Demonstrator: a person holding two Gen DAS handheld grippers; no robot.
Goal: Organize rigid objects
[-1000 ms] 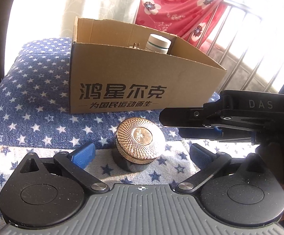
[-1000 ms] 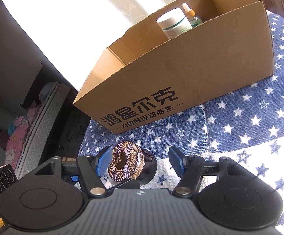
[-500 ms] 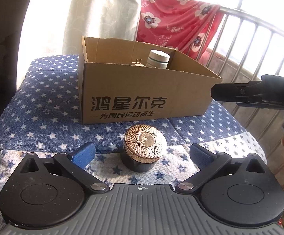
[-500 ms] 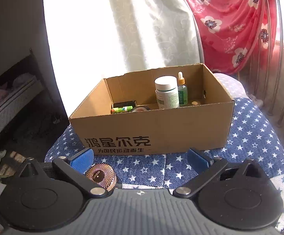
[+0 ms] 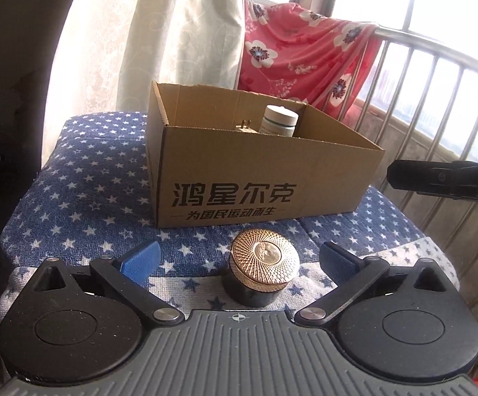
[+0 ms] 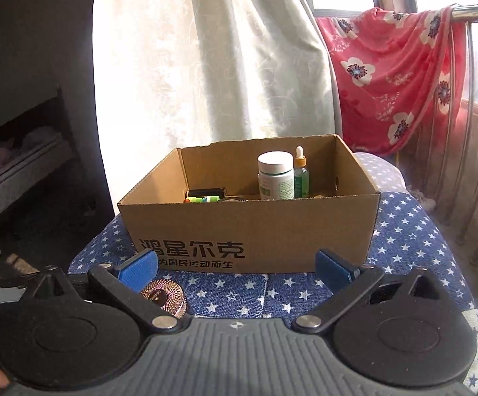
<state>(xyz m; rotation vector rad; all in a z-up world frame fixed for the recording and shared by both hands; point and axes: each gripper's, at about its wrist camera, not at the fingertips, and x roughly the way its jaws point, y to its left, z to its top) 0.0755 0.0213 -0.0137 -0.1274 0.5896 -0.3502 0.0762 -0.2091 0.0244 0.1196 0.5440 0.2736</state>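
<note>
The right gripper (image 6: pixel 237 269), jaws wide and empty, has risen clear of the round black jar with the gold patterned lid (image 5: pixel 264 265), which it framed a second ago. The jar stands on the blue star-print cloth (image 5: pixel 84 191), between the wide-open fingers of the left gripper (image 5: pixel 237 260), in front of the open brown cardboard box (image 5: pixel 265 178). Judged: the left gripper takes over the pick.

Both wrist cams low, facing box (image 5: pixel 265 178)

Black gripper (image 6: pixel 235 269) linkages, blue pads (image 6: pixel 138 270), grey ribbed body.
</note>
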